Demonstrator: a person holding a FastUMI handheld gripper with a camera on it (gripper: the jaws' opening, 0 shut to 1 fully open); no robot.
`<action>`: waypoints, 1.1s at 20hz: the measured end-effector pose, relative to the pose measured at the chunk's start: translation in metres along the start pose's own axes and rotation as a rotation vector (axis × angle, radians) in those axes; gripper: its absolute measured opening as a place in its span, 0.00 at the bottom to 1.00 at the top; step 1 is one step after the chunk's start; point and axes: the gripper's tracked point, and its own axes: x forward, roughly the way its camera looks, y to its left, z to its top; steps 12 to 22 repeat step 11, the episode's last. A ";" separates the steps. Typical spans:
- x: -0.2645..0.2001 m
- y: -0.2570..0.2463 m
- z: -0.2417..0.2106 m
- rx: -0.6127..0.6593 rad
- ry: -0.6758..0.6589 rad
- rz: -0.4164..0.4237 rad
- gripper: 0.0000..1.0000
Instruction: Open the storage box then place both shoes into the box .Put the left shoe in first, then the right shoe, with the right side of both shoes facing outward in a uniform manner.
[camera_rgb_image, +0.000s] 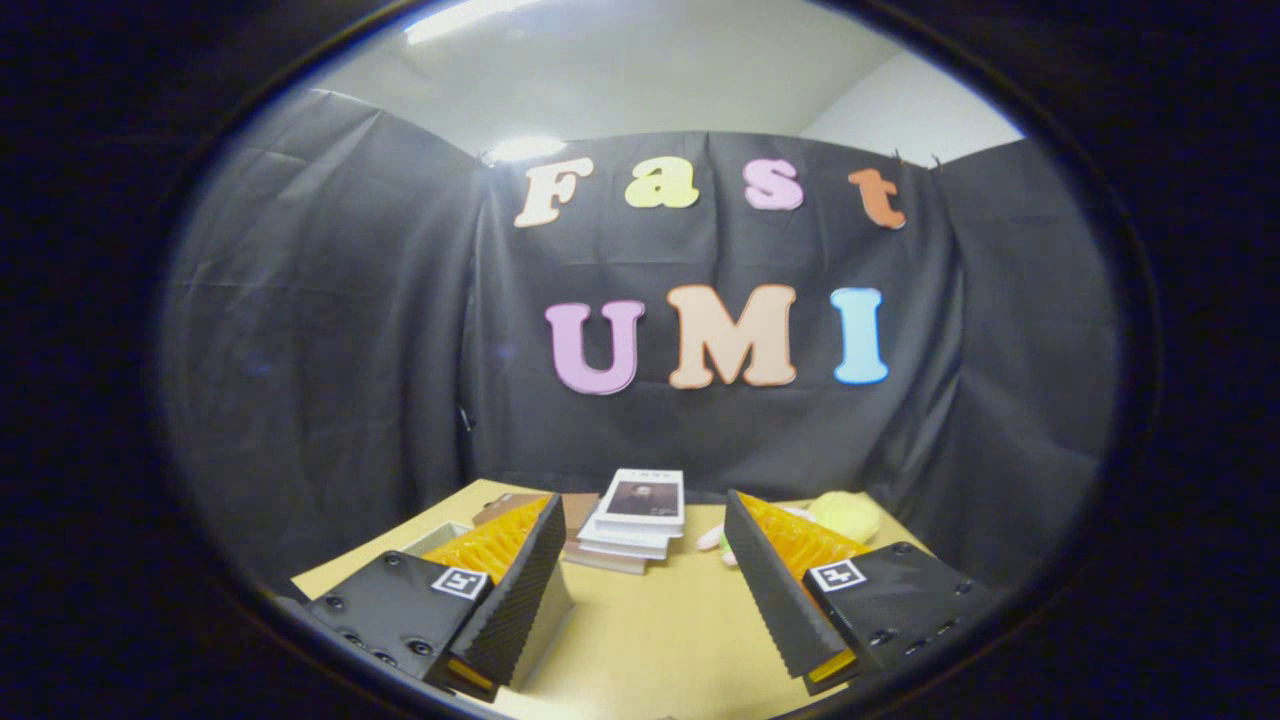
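Two fingers of my gripper (645, 590) stand spread, pinching nothing. Low centre of the frame, books (640, 520) lie beyond them on the table (650, 640). I can't make out box or shoes; I'd tilt down to find the box.

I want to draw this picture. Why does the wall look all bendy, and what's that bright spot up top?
Gripper view: the fisheye lens bows the black cloth wall; a ceiling light glares just above it; the open tool looks sharp, nothing between its fingers; the stacked books beyond on the table are softer.
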 end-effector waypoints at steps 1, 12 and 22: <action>-0.002 -0.007 0.003 -0.008 -0.011 -0.011 1.00; -0.011 -0.054 0.020 0.017 -0.072 -0.099 1.00; -0.011 -0.054 0.020 0.017 -0.072 -0.099 1.00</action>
